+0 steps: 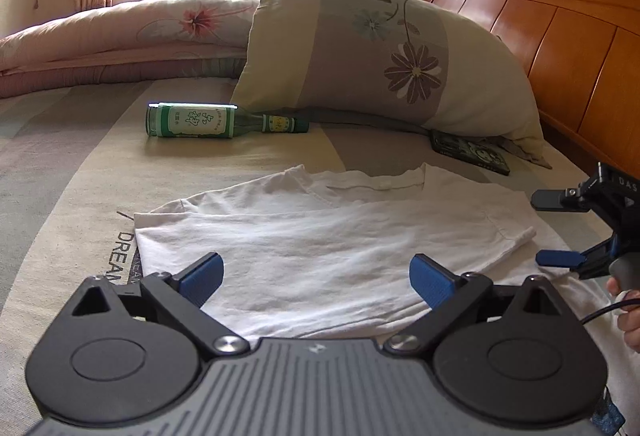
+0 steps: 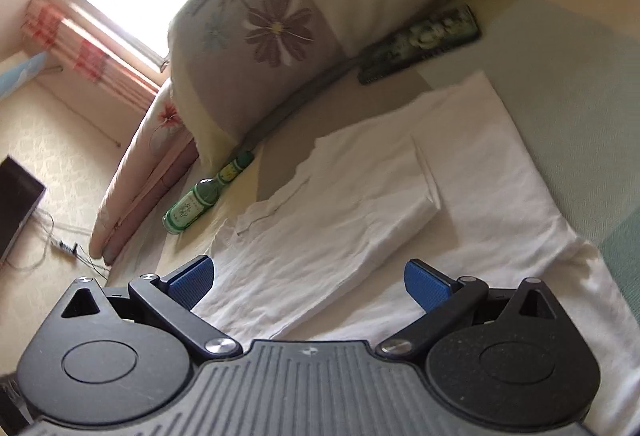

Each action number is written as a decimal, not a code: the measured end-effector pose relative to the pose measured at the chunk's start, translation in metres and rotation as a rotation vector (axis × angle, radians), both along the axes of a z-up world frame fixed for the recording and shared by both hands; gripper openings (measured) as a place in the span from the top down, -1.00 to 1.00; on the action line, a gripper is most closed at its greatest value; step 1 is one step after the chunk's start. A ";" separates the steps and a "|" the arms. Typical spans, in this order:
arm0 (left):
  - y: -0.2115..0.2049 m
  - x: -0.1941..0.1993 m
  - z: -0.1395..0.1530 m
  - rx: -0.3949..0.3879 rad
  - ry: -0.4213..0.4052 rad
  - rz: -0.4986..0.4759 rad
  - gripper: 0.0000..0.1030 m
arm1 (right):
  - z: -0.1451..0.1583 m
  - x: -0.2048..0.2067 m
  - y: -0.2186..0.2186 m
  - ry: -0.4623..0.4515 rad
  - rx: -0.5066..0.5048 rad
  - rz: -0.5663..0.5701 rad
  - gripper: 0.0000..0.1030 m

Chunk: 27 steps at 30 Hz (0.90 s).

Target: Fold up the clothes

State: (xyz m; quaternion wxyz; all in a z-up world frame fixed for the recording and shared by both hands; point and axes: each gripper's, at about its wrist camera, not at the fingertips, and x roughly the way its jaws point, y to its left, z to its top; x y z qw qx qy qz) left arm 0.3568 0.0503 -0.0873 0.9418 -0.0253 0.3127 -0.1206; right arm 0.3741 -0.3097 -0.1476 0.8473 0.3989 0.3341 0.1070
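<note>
Left wrist view: the white T-shirt (image 1: 320,236) is spread on the bed (image 1: 72,172) just ahead of the left gripper (image 1: 316,278), whose jaws are spread wide and empty. Thin, limp cotton is judged light and drape-prone.

Right wrist view: the right gripper (image 2: 308,282) is likewise wide open, nothing held, above the folded-over sleeve (image 2: 384,196); a layered edge is best pinched.

Shirt on the bed, clutter behind it.
From the shirt (image 1: 320,236): bottle (image 1: 216,121) at eleven o'clock, pillow (image 1: 360,48) at twelve, remote (image 1: 472,152) at one, under the pillow's edge.
</note>
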 end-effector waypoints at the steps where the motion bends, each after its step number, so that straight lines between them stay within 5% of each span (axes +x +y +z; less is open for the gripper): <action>1: -0.001 0.001 -0.001 0.008 0.007 -0.002 -0.93 | -0.007 0.000 -0.004 0.001 0.047 -0.010 -1.00; 12: -0.008 0.003 -0.006 0.032 0.043 -0.003 -0.93 | -0.019 0.031 -0.015 0.011 0.134 -0.129 -1.00; 20: 0.001 0.003 -0.003 0.022 0.037 0.022 -0.93 | -0.020 0.025 -0.006 -0.028 0.062 -0.146 -0.96; 22: 0.006 0.004 -0.002 0.016 0.038 0.047 -0.93 | -0.020 0.021 -0.004 -0.032 0.016 -0.154 -0.79; 25: 0.014 0.005 0.000 -0.023 0.041 0.067 -0.93 | -0.026 0.011 -0.007 -0.033 -0.032 -0.188 -0.21; 27: 0.016 0.005 -0.001 -0.052 0.047 0.066 -0.93 | -0.037 0.005 -0.019 -0.008 0.029 -0.252 0.52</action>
